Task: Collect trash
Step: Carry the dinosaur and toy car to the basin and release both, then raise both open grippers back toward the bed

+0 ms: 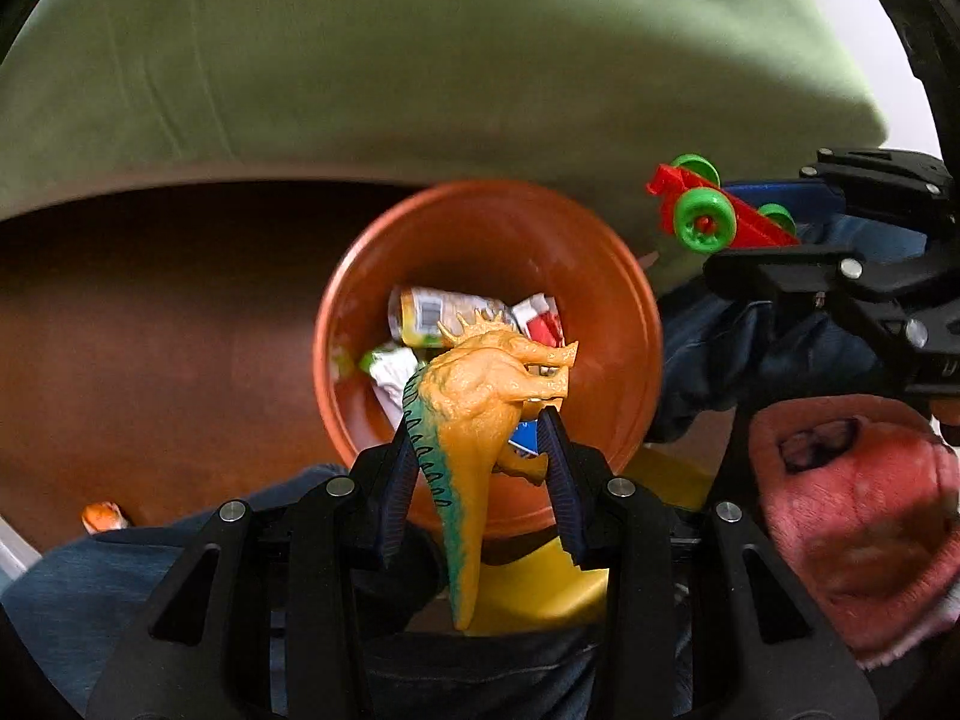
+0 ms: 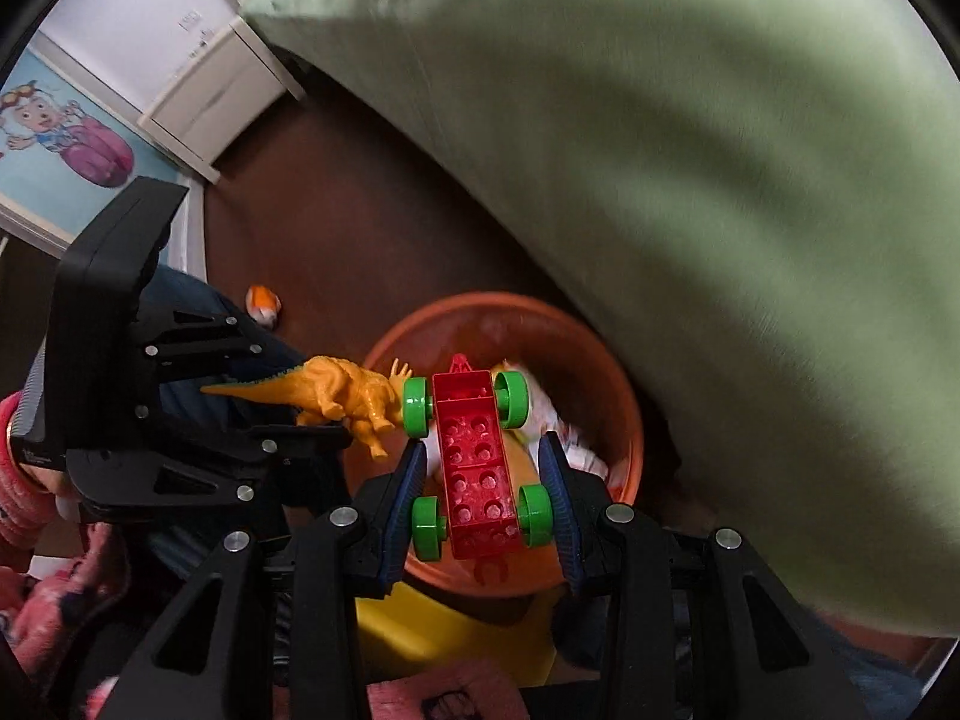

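An orange plastic bucket (image 1: pixel 360 324) stands on a dark brown floor (image 1: pixel 150 330), close against the edge of a bed covered in a smooth pale green sheet (image 1: pixel 420 60). Only the left wrist view looks down into the bucket: crumpled wrappers (image 1: pixel 432 315) lie at its bottom, printed in yellow, white, red and green, one with a barcode. In the right wrist view the trash is mostly hidden.

The left gripper (image 1: pixel 480 468) is clamped on a toy dinosaur (image 1: pixel 480 396), orange rubbery plastic with a green-striped back, a spiky frill and a long tapering tail, held over the near side of the bucket. The ribbed dark blue pads (image 1: pixel 399 492) press its body from both sides.

The right gripper (image 2: pixel 483 480) is clamped on a toy car (image 2: pixel 477 468), a red studded building-block chassis with four glossy green wheels; the pads sit against the wheels. It hangs over the bucket's near rim.

Only the right wrist view shows a small orange and white ball (image 2: pixel 264 303) on the floor beyond the bucket, a white cabinet (image 2: pixel 204 102) and a cartoon picture (image 2: pixel 60 126) on the far wall. A yellow object (image 2: pixel 420 624) lies beside the bucket's near side. A fuzzy pink sleeve (image 1: pixel 864 510) shows at the edge of the left view.
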`<action>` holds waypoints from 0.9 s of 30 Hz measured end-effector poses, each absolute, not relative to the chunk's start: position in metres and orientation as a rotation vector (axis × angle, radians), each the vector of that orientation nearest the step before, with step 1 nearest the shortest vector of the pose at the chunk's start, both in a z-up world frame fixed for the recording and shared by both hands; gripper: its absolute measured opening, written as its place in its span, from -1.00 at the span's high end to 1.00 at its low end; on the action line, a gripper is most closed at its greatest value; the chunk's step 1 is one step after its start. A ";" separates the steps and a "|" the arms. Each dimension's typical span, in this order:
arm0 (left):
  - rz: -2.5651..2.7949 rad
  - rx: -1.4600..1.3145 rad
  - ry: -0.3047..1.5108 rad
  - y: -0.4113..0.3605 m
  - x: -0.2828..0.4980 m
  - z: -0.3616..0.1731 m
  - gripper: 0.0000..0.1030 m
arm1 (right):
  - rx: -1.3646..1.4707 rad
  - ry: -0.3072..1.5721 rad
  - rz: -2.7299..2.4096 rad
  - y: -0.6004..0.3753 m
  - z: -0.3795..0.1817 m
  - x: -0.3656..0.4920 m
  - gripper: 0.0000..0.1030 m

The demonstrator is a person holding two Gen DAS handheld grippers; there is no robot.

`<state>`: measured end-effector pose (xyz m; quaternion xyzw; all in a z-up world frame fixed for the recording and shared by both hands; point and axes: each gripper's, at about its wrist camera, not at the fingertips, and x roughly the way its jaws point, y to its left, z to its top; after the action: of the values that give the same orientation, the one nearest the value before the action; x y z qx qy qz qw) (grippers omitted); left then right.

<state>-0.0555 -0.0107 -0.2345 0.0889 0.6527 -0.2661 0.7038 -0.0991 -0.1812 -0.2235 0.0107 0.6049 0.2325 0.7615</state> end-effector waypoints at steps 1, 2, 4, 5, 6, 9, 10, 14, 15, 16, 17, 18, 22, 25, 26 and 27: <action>-0.583 0.200 1.464 -0.013 -0.054 -0.239 0.25 | 0.026 1.335 0.500 -0.181 -0.230 -0.099 0.25; -0.576 0.203 1.472 -0.015 -0.053 -0.242 0.25 | 0.035 1.352 0.496 -0.181 -0.236 -0.098 0.25; -0.567 0.204 1.486 -0.017 -0.051 -0.249 0.24 | 0.037 1.379 0.482 -0.181 -0.246 -0.096 0.25; -0.560 0.203 1.496 -0.019 -0.052 -0.252 0.24 | 0.038 1.385 0.479 -0.181 -0.248 -0.094 0.25; -0.557 0.203 1.503 -0.020 -0.050 -0.254 0.24 | 0.043 1.393 0.478 -0.181 -0.250 -0.093 0.25; -0.547 0.204 1.517 -0.019 -0.058 -0.260 0.24 | 0.048 1.411 0.477 -0.181 -0.253 -0.090 0.21; -0.537 0.206 1.518 -0.018 -0.058 -0.262 0.22 | 0.046 1.410 0.468 -0.183 -0.254 -0.087 -0.08; -0.466 0.204 1.503 -0.012 -0.056 -0.266 -0.40 | 0.054 1.372 0.425 -0.191 -0.250 -0.087 -0.46; -0.462 0.191 1.507 -0.010 -0.055 -0.266 -0.40 | 0.060 1.368 0.421 -0.193 -0.250 -0.086 -0.46; -0.459 0.185 1.510 -0.008 -0.054 -0.266 -0.40 | 0.066 1.364 0.416 -0.194 -0.248 -0.086 -0.47; -0.453 0.184 1.512 -0.007 -0.054 -0.266 -0.40 | 0.074 1.362 0.411 -0.196 -0.248 -0.086 -0.47; -0.450 0.186 1.513 -0.006 -0.054 -0.266 -0.40 | 0.082 1.361 0.406 -0.197 -0.248 -0.085 -0.47; -0.454 0.194 1.513 -0.007 -0.056 -0.264 -0.41 | 0.088 1.358 0.393 -0.200 -0.249 -0.085 -0.47; -0.453 0.197 1.512 -0.007 -0.056 -0.264 -0.41 | 0.093 1.361 0.391 -0.202 -0.250 -0.085 -0.47; -0.454 0.195 1.513 -0.007 -0.056 -0.264 -0.41 | 0.092 1.360 0.391 -0.202 -0.249 -0.085 -0.47; -0.456 0.195 1.512 -0.007 -0.056 -0.264 -0.41 | 0.092 1.359 0.392 -0.202 -0.248 -0.085 -0.47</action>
<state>-0.0559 -0.0067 -0.2638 0.0875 0.6788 -0.2046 0.6998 -0.0846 -0.2017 -0.2481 0.0425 0.6242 0.1798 0.7591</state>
